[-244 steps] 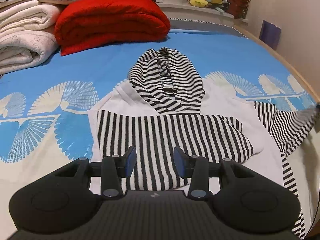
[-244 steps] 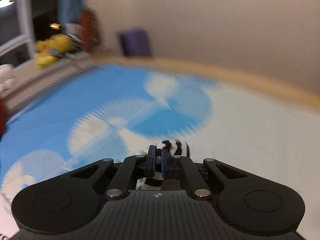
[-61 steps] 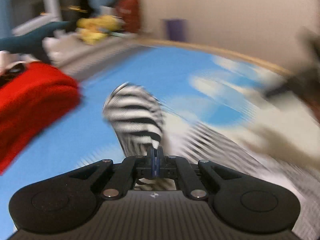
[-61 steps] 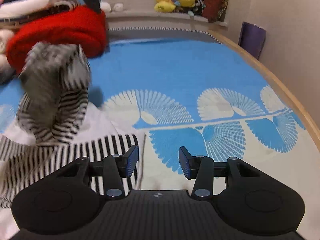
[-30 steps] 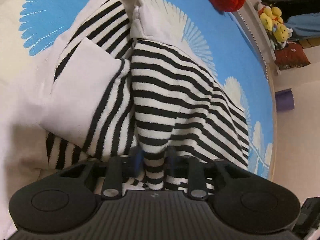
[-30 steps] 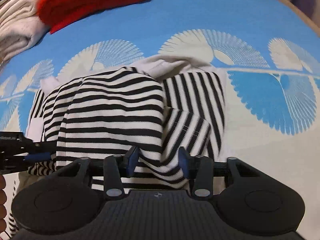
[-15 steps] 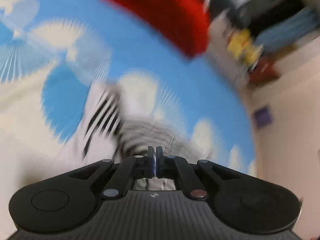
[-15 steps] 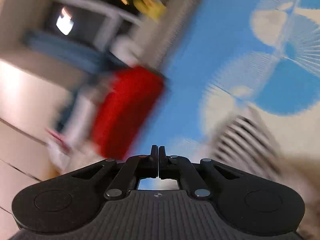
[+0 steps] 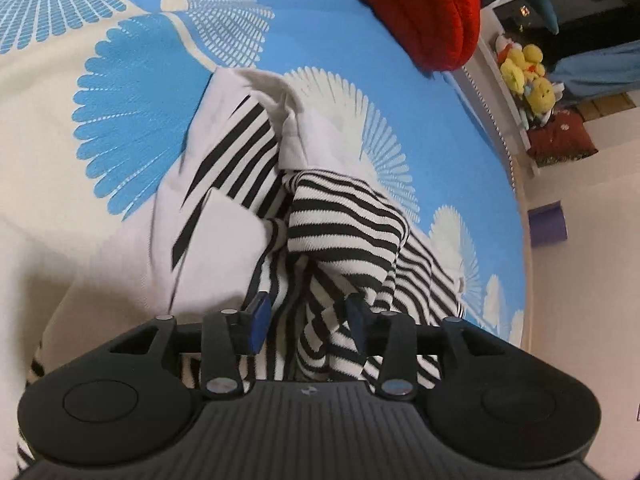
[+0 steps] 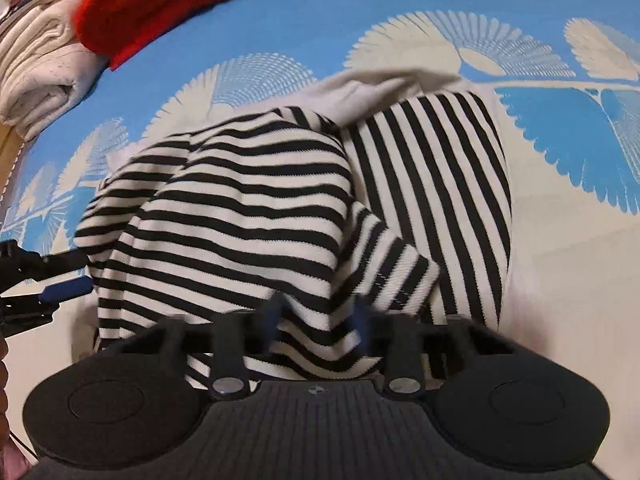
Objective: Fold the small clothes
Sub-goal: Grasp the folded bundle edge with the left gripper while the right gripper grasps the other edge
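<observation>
A small black-and-white striped hoodie [image 9: 344,216] with white panels lies bunched and partly folded on the blue and cream bedspread [image 9: 120,128]. My left gripper [image 9: 306,320] hovers over its near edge. Its jaws are opening, with loose striped cloth between them that neither pad presses. In the right wrist view the hoodie [image 10: 240,200] fills the middle. My right gripper [image 10: 318,314] is blurred, and its jaws are opening around a striped fold without pinching it. The left gripper's blue fingertips [image 10: 64,290] show at the left edge, beside the garment.
A folded red blanket [image 9: 432,12] lies at the head of the bed, beside stacked white bedding [image 10: 36,80]. Yellow plush toys [image 9: 524,68] sit on a ledge beyond. A purple object [image 9: 548,224] stands by the wall past the bed's edge.
Half a second ago both grippers were shut and swinging through blurred views of the room. Now both are low over the hoodie, with their jaws apart around striped cloth.
</observation>
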{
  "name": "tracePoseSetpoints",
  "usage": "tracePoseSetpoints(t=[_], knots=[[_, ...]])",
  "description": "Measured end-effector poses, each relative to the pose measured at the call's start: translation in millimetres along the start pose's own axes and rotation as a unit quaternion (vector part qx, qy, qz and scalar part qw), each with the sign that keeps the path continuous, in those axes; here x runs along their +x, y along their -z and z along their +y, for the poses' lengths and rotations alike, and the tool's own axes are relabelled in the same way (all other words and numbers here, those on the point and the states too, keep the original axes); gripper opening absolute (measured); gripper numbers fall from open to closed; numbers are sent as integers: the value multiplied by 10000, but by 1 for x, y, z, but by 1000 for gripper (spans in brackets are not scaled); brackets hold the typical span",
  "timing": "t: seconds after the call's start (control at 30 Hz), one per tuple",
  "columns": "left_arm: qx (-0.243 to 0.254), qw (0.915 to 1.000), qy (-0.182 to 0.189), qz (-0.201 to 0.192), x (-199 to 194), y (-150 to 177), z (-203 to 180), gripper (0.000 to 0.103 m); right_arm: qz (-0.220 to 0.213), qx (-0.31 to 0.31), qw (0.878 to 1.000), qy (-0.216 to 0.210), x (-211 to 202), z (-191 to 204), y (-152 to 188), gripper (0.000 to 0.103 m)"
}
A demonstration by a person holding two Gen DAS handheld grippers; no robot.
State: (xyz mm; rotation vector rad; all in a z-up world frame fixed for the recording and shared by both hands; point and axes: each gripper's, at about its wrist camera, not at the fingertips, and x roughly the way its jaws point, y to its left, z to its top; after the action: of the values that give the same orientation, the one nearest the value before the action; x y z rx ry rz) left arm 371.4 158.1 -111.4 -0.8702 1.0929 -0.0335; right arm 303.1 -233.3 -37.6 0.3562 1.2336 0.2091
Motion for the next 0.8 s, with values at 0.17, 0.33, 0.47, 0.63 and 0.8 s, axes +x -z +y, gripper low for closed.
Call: tracePoseSetpoints(t=[0.17,0.33,0.47,0.63,0.8], knots=[[-49,9994,287,-204,-2,1,-7,54,-582,1373,9786,-1417,-24,-32,-10,2],[-44,9985,527,-171,3,5,-12,47,-1410,2463,9251,-2522,-46,-63,-12,1],[292,9978,510,-316,0,7,-23,1,-1634,3112,8823,-3132,-48,-85,-9,1],[392,9897,908,-1032,-58,-7,-35,1,-1558,3431,8590,-3465,-43,-97,-10,1],[804,9963,50,-294,-58,-7,-35,1,-985,3108,9132,-2445,-37,-99,-19,1]])
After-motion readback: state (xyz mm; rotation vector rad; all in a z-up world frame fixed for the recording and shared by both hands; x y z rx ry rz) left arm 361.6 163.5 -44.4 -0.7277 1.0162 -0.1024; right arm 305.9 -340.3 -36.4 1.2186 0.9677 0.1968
